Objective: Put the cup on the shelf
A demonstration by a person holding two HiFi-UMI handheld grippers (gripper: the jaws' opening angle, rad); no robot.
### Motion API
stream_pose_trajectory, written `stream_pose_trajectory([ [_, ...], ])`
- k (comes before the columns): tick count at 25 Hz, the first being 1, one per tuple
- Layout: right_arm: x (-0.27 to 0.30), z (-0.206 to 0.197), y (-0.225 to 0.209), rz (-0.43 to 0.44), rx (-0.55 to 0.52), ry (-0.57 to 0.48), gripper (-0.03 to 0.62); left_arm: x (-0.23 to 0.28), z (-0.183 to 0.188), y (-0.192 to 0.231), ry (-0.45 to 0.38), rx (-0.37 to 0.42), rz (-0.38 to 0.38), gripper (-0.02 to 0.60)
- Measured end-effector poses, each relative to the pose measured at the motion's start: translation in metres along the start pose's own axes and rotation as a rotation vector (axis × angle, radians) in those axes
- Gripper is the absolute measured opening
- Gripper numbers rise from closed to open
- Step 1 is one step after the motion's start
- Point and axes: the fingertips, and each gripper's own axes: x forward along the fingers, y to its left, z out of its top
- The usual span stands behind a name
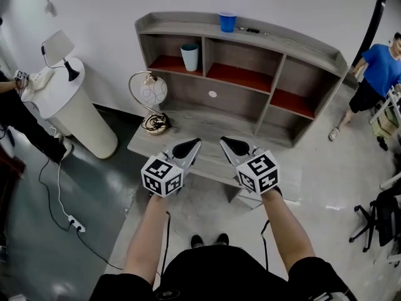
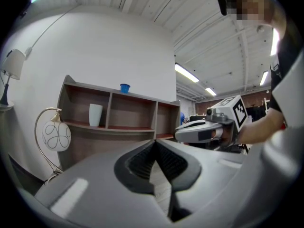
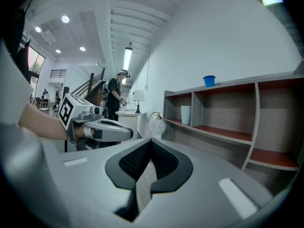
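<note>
The left tongs [image 1: 195, 143] and right tongs [image 1: 226, 142] hover pinched together and empty before the shelf [image 1: 276, 47], apparently idle, since the blue cup [image 1: 227, 22] stands on its top and the white cup [image 1: 190, 56] in its upper-left compartment.

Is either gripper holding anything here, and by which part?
Nothing is held: the left gripper and the right gripper are both shut and empty, short of the shelf.

Bright, even light from ceiling strip lights [image 2: 186, 73] leaves only soft shadows on the floor [image 1: 81, 187], while both gripper views bulge toward black corners, and the left tool [image 2: 155, 141] and right tool [image 3: 151, 139] blur at 6 o'clock.
</note>
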Motion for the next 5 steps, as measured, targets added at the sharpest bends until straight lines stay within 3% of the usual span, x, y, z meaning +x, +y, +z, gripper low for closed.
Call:
stream_pose_trajectory([
  [5,-0.0001,0.0014,-0.0017,0.001,-0.003,0.001,0.011,0.0011,0.0017,0.0013,0.003,0.005,0.007,-0.003],
])
